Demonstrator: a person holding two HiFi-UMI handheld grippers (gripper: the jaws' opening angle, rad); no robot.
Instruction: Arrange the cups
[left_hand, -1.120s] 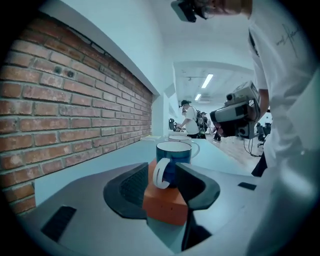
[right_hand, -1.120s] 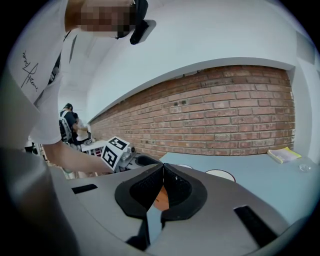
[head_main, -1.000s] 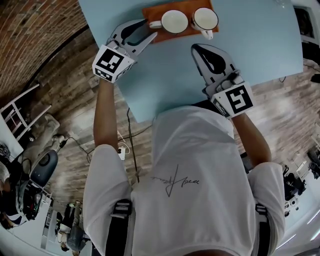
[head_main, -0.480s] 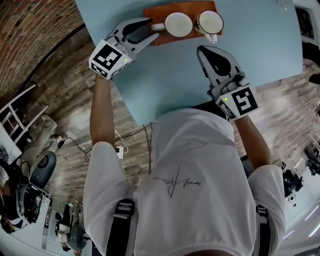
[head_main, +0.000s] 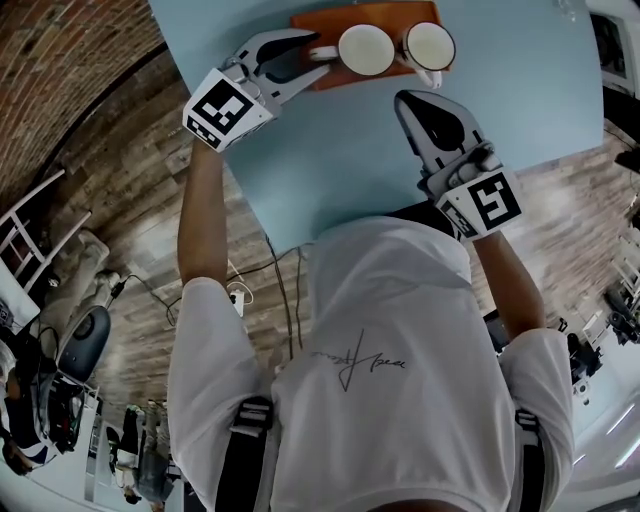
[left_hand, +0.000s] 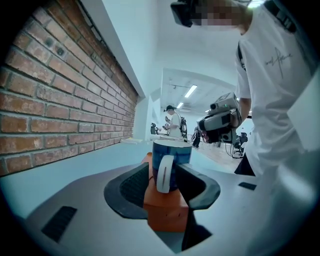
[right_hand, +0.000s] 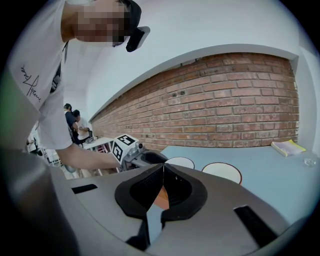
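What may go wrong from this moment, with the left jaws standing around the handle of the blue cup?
1. The left gripper has its jaws open on either side of the blue cup and its narrow handle; closing off centre may twist or tip the cup.
2. The cup stands on a raised orange board; a push might slide it off the edge.
3. The second cup is close beside it and may get knocked.

Open-plan lab or workshop space. A long brick wall (right_hand: 225, 95) runs beside a pale blue table (head_main: 350, 160). Cables (head_main: 272, 270) trail across a wood-plank floor (head_main: 120, 190). Strip lights (left_hand: 190, 91) hang from a white ceiling, and people (left_hand: 172, 120) stand among equipment in the background.
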